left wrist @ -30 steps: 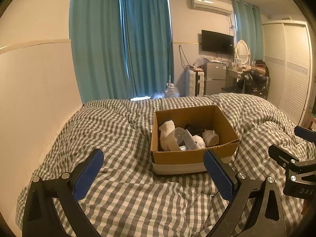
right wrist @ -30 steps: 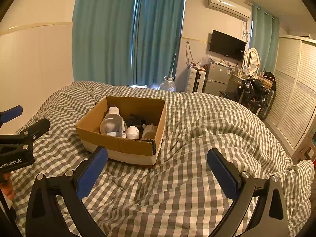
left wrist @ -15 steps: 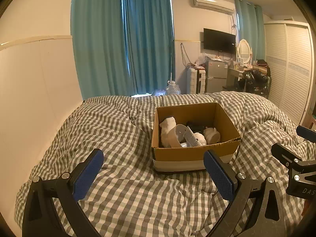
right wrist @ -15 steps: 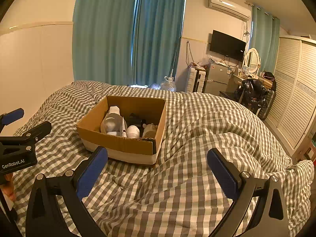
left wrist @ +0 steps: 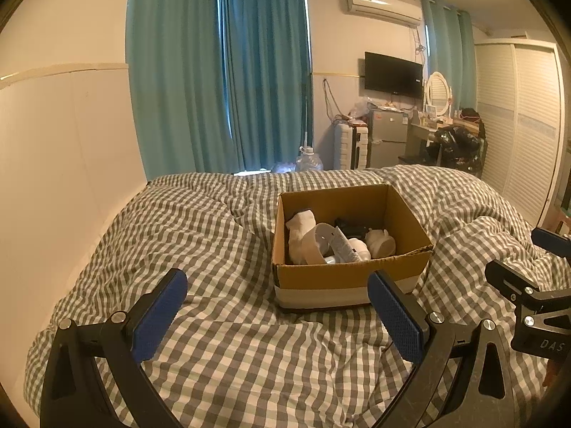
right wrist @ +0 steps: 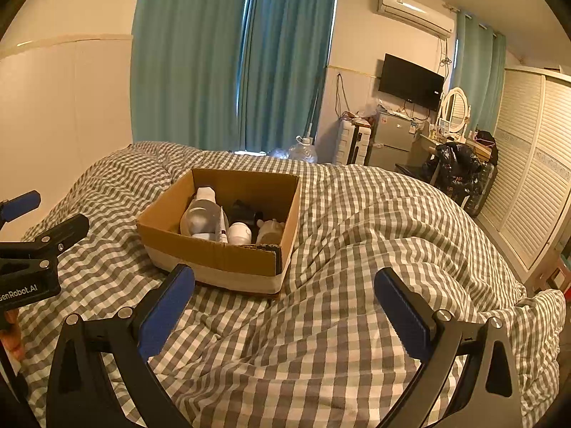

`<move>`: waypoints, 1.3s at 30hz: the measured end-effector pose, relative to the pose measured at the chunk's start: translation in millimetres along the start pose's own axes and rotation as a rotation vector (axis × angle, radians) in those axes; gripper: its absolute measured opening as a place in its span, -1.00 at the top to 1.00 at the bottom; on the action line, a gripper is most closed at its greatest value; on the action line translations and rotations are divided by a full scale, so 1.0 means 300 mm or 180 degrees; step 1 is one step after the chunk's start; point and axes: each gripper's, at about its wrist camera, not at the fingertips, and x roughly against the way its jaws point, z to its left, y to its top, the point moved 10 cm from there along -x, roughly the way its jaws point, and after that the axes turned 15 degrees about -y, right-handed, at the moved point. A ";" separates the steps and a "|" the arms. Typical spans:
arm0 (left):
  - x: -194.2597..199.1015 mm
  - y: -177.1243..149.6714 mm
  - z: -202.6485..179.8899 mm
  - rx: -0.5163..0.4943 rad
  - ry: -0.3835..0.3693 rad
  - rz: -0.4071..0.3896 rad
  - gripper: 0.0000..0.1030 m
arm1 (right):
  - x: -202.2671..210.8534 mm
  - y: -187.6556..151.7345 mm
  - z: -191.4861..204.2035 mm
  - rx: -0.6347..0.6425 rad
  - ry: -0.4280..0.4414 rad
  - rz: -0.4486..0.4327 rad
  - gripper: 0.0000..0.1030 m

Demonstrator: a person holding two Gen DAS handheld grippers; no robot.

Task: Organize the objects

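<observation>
Left wrist view shows the cardboard box of jumbled objects resting on the checked bed, both the left tool and right tool spread apart and empty, so approach from above, singling out one item.

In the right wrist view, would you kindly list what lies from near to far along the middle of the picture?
Right gripper → checked duvet → cardboard box → water jug → teal curtains.

The right tongs gape wide above the checked quilt, near the cardboard box.
</observation>
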 end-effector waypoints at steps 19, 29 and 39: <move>0.005 0.009 0.004 0.0080 -0.0044 0.0058 -1.00 | -0.023 -0.022 0.006 0.0050 0.0009 0.0064 -0.97; 0.003 0.003 -0.013 -0.0030 -0.0018 0.0112 -1.00 | -0.020 -0.013 0.015 0.0095 -0.0005 0.0052 -0.97; 0.009 0.001 -0.012 -0.0069 0.0040 0.0105 -1.00 | -0.012 -0.013 0.011 0.0087 -0.0025 0.0044 -0.97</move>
